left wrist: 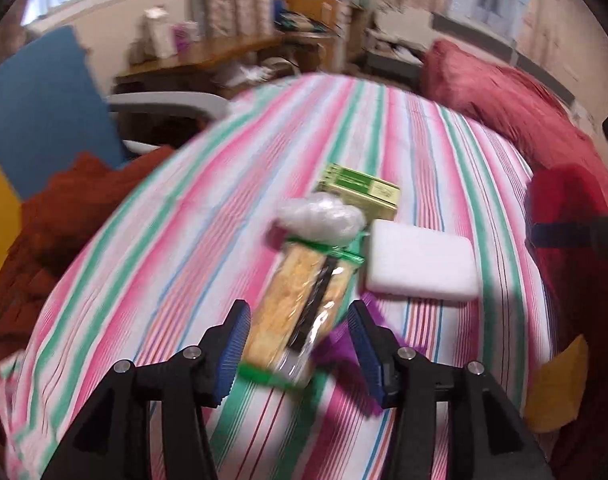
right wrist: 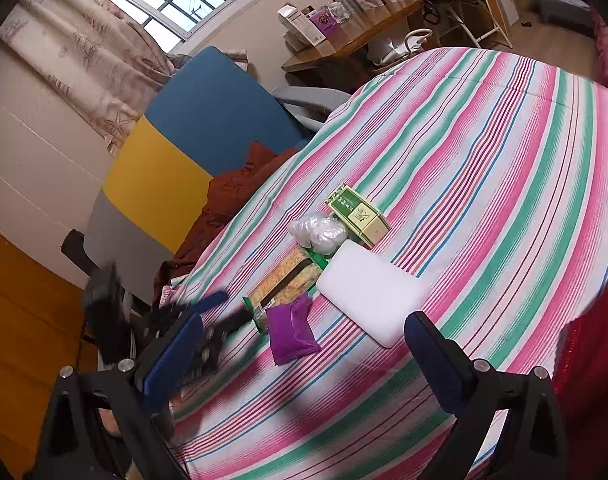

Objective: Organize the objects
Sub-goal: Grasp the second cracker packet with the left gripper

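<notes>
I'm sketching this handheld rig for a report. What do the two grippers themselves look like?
Both match. The left gripper and right gripper each have two angular black fingers with open triangular cutouts, round silver pivot bolts, and flat blue ribbed pads on the inner faces. No cables or markings show, and no sleeve is visible.

I'm looking down my left gripper (left wrist: 300,344): two black angular arms, each with round silver screw heads on the knuckles, ending in blue ribbed pads (left wrist: 234,354). The plastic is matte, with triangular cut-outs in the frames. Over on my right gripper (right wrist: 304,364) it's the same build, black linkages, silver screws, and broad blue pads (right wrist: 438,364) with fine ridging. Its camera also catches the left unit from outside: black, boxy, badly blurred.
</notes>
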Demonstrator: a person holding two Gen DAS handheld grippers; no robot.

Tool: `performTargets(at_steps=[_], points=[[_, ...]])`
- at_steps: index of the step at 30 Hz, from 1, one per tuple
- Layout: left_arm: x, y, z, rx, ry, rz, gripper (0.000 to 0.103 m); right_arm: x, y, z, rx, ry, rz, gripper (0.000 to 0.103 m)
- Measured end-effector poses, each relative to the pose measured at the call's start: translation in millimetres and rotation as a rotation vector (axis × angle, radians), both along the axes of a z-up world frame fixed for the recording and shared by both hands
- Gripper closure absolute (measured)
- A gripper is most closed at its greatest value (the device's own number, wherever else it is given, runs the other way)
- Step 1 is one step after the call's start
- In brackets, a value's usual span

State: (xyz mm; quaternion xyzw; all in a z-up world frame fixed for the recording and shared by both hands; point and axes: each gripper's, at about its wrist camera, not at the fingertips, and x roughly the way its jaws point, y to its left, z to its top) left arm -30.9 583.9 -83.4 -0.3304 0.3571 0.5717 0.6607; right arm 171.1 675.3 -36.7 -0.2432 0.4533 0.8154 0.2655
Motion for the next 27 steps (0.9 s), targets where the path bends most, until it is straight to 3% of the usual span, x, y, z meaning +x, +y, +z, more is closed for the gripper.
performTargets(at_steps=[2,4,6,10,21,27], points=[[5.7,11.9,-9.9,-0.057,0.004,-0.039,0.051,-0.5,0.1,-0.7,-0.004,-0.001,0.003,0.001],[10.2,20.2,-16.7,-0.056,0.064,-0.044,0.049,-0.6,0.2,-1.5,-0.008,-0.002,0.003,0.001],[5.9,29.2,-25.9,-0.097,0.042,-0.017,0.048,-0.3,0.8,-2.1,-0.013,0.002,0.005,0.001],[-2.0,18.7,-29.0,-0.074,0.020,0.042,0.051,-0.4,1.3,-2.7,-0.016,0.005,0.004,0.001],[-26.1,-103.5,-27.7,-0.019,0.011,0.351,0.054,-6.5,-0.8,-3.6,-0.015,-0.029,0.018,0.001],[-3.5,-180.6,-25.3,0.016,0.045,0.543,0.054,-28.5,-6.3,-9.9,-0.021,-0.120,0.110,0.001]])
